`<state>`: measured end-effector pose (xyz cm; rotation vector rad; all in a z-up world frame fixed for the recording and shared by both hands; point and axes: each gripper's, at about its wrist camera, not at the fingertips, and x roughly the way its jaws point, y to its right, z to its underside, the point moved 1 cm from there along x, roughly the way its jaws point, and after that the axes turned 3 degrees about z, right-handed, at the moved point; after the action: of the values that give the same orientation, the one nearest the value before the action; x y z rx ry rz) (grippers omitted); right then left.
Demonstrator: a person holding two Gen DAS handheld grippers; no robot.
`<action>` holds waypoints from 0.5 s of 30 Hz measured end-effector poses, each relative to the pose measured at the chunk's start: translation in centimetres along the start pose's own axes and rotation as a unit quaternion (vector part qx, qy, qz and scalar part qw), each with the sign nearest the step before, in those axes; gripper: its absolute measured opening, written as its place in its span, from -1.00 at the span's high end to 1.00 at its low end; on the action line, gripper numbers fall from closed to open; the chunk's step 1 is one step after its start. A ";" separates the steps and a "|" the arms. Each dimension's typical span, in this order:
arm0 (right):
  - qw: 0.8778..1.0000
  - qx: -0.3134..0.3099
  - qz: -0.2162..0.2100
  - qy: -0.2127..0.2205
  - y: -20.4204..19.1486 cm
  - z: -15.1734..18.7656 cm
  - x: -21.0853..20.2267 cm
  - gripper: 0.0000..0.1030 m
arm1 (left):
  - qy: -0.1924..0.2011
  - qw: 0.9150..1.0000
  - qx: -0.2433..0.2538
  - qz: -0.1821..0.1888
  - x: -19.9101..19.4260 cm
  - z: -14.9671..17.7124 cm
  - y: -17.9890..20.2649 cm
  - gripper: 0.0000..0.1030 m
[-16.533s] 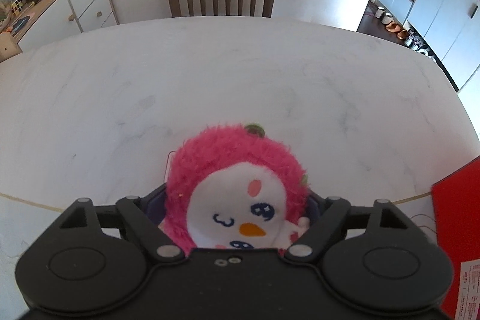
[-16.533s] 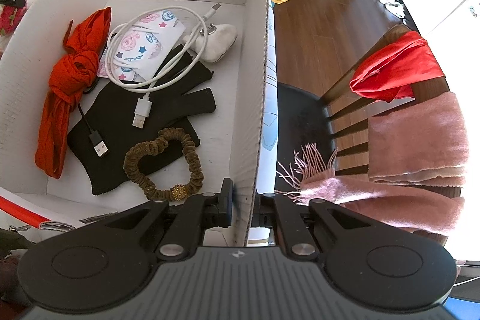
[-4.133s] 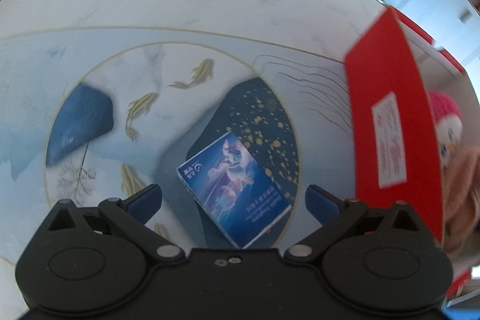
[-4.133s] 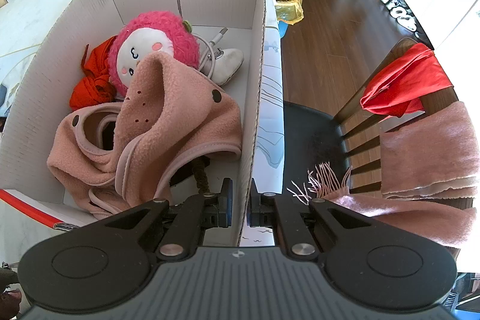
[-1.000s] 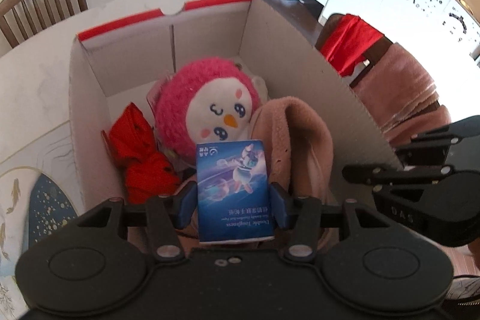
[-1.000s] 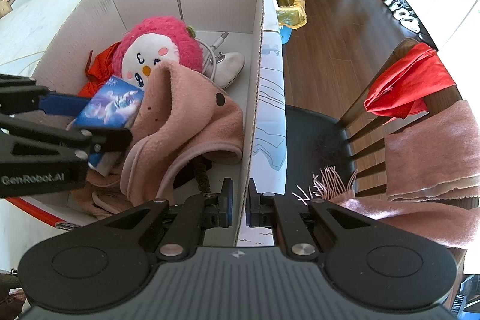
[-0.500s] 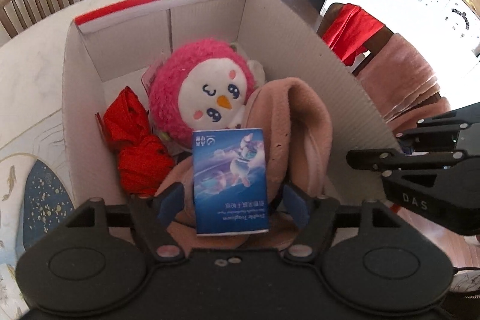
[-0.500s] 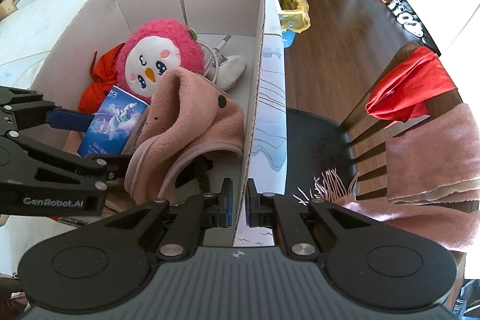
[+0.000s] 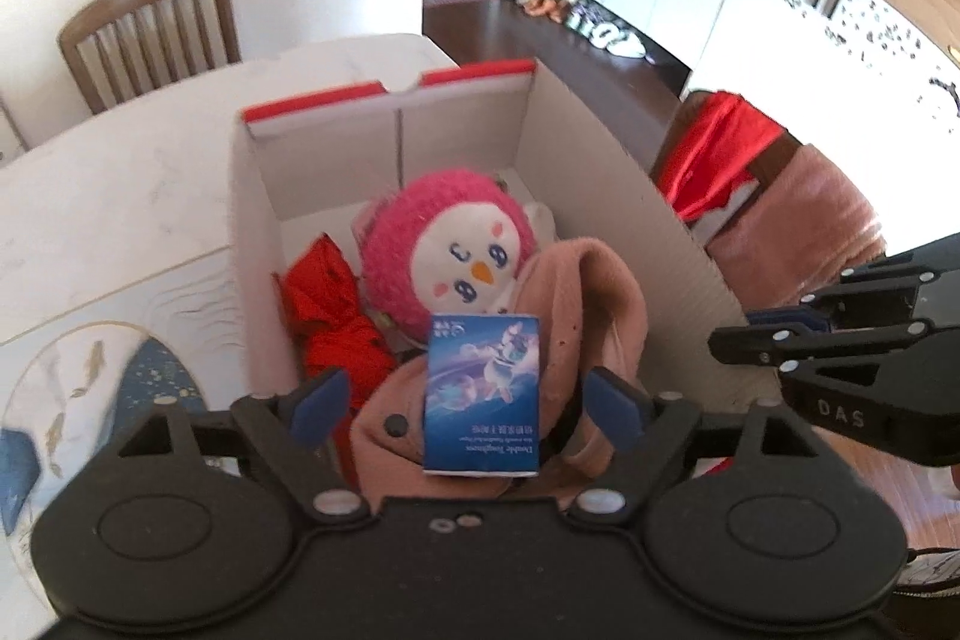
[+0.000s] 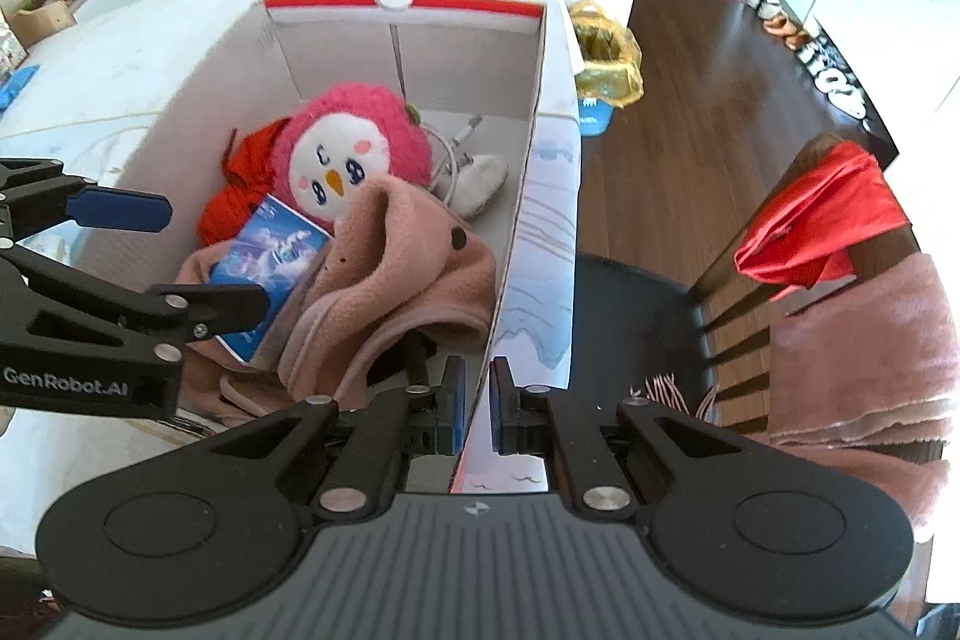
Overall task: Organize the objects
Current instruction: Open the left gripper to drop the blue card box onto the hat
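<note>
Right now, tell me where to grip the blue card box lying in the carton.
Grip the flat blue printed card box across its two long side edges, coming from above: it lies face-up on the pink fleece garment, with both edges exposed.

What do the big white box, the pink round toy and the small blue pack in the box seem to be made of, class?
Big white box: corrugated cardboard, matte; fluted ridges show along its wall and cut edge.
Pink round toy: fuzzy plush fabric, with a smoother white face.
Small blue pack: probably printed card or plastic wrap, slightly glossy; the pictures leave that open.
</note>
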<state>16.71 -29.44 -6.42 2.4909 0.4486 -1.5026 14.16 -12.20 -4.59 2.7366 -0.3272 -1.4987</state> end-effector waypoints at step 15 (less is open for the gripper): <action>0.994 -0.007 -0.041 0.106 0.1 -0.2 -5.9 0.84 | 0.080 0.996 -0.031 -0.019 -6.0 0.5 -0.8 -0.92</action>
<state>14.33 -30.41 -1.13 2.6628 0.5992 -1.2625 10.69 -10.25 0.08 2.8043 -0.2243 -1.2636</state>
